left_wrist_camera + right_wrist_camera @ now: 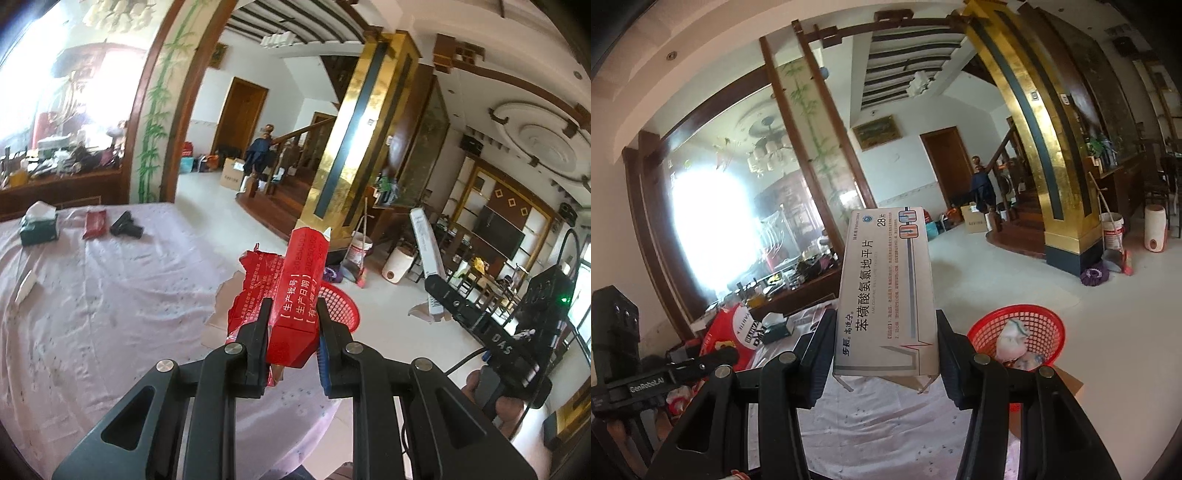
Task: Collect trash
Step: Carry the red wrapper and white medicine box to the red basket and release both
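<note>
The cloth-covered tabletop (92,295) lies below both sets of fingers. A red basket (1027,325) sits just right of the right gripper (886,332), whose fingers clamp a white box (886,288). The left gripper (291,317) fingers pinch a red carton (299,288) with a torn red wrapper (255,284).

Left wrist cam: close behind its fingers, above table (92,295), facing 12 toward stairs. Right wrist cam: same setup, tilted up. Both share red basket (341,306) (1049,325), gold pillar (354,147) (1045,147), door at 12
</note>
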Demonstrator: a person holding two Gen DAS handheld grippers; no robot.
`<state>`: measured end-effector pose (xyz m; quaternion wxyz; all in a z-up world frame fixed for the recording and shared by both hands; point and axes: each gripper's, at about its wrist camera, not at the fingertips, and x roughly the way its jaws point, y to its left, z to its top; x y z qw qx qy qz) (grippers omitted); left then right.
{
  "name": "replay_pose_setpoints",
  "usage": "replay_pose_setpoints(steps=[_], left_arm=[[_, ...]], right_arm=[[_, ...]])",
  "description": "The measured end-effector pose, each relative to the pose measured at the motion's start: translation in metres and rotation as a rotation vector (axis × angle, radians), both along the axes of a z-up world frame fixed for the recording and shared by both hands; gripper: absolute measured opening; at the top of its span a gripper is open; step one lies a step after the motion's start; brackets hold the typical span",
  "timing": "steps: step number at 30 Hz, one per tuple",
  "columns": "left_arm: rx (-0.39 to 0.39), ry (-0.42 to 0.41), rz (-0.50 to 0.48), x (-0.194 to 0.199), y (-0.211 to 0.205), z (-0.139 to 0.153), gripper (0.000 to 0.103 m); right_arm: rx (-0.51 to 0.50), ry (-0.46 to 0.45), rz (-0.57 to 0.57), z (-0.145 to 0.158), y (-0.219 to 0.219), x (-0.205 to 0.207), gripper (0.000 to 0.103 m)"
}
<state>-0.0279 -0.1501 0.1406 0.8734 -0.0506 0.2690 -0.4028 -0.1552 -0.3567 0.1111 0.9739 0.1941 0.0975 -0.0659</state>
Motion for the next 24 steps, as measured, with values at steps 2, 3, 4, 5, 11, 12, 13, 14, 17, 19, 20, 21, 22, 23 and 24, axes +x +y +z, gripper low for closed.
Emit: replay_pose_setpoints(steps=[2,3,4,5,11,12,13,14,17,19,20,21,22,23,24], left_arm=[[0.002,-0.016,-0.012,-0.001,-0.006,0.004,0.019],[0.001,-0.022,-0.017,-0.001,-0.01,0.006,0.019],[-0.002,-0.026,-0.024,-0.002,-0.013,0.008,0.019],[-0.002,-0.03,-0.029,-0.002,-0.015,0.01,0.019],[-0.006,-0.036,-0.056,0.0,-0.031,0.011,0.019],[-0.002,-0.035,-0.059,0.001,-0.033,0.009,0.019],[0.008,-0.039,-0.059,0.001,-0.034,0.007,0.019],[0.016,-0.044,-0.053,0.002,-0.034,0.005,0.019],[0.04,-0.009,-0.024,0.011,-0.032,-0.013,0.019],[0.051,0.025,0.0,0.017,-0.023,-0.028,0.019],[0.059,0.043,0.016,0.02,-0.018,-0.037,0.019],[0.068,0.072,0.025,0.025,-0.015,-0.044,0.019],[0.071,0.095,0.025,0.029,-0.012,-0.05,0.019],[0.073,0.101,0.029,0.031,-0.01,-0.054,0.019],[0.077,0.102,0.04,0.032,-0.008,-0.057,0.019]], right_arm=[[0.002,0.008,-0.035,0.001,-0.005,-0.003,0.055],[0.002,0.007,-0.039,0.001,-0.007,-0.004,0.055],[0.001,0.007,-0.05,0.002,-0.009,-0.005,0.055],[-0.001,0.013,-0.066,0.002,-0.011,-0.006,0.055],[0.032,0.011,-0.074,0.002,-0.023,-0.011,0.015],[0.034,0.011,-0.067,0.002,-0.025,-0.01,0.015],[0.032,0.01,-0.07,0.002,-0.026,-0.009,0.011],[0.027,0.008,-0.066,0.001,-0.027,-0.007,0.01],[0.002,0.021,-0.051,-0.018,-0.037,0.013,0.009],[0.121,0.1,0.007,-0.053,-0.054,0.03,0.01],[0.191,0.114,0.074,-0.069,-0.06,0.033,0.01],[0.189,0.137,0.073,-0.078,-0.061,0.032,0.01],[0.153,0.161,0.059,-0.081,-0.058,0.03,0.011],[0.13,0.172,0.063,-0.081,-0.056,0.027,0.012],[0.112,0.175,0.07,-0.081,-0.054,0.024,0.014]])
